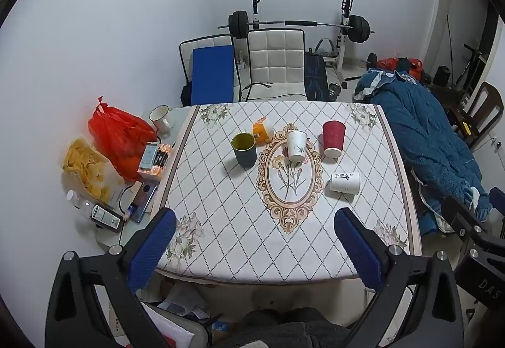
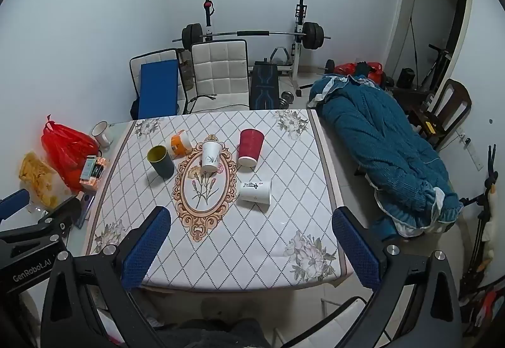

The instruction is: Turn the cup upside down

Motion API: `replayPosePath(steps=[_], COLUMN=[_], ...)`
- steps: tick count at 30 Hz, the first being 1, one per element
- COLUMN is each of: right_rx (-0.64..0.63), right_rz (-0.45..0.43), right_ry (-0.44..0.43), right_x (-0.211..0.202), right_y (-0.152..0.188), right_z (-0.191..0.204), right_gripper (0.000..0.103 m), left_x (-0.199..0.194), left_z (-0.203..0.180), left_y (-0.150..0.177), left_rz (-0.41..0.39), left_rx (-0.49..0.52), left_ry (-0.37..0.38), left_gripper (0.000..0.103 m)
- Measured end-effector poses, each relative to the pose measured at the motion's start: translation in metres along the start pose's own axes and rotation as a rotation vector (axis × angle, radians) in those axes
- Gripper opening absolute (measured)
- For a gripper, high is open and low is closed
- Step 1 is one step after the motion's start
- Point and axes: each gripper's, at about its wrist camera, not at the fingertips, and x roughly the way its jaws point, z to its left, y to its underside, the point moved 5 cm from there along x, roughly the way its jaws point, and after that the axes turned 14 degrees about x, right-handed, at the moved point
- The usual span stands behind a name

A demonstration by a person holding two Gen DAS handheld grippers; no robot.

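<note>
Several cups stand on the patterned table (image 1: 240,247). A dark cup with a yellow-green inside (image 1: 244,148) (image 2: 161,161) stands upright, mouth up. A white floral paper cup (image 1: 296,146) (image 2: 210,155) stands at the middle. A red ribbed cup (image 1: 333,139) (image 2: 250,147) stands upside down. A white cup with black writing (image 1: 345,183) (image 2: 255,192) lies on its side. An orange cup (image 1: 262,130) (image 2: 180,142) lies on its side behind. My left gripper (image 1: 255,218) and right gripper (image 2: 251,217) are both open and empty above the table's near edge.
Left of the cloth lie a red bag (image 1: 118,135), a snack bag (image 1: 86,169), a white mug (image 1: 161,118), boxes and a phone. Chairs (image 1: 276,63) and a barbell rack stand behind the table. A blue quilt (image 2: 378,146) lies on the right.
</note>
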Motion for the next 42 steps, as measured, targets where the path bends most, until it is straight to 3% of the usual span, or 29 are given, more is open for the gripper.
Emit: replayPosePath(steps=[42], right_rx=[0.003], right_rz=[0.008], right_ry=[-0.005], right_x=[0.019], right_y=[-0.006], right_z=[-0.006], right_gripper=[0.103], left_x=[-0.003], left_z=[-0.004], left_y=[-0.01], left_rz=[-0.017], left_rx=[-0.007], left_ry=[-0.002], left_gripper=[0.103])
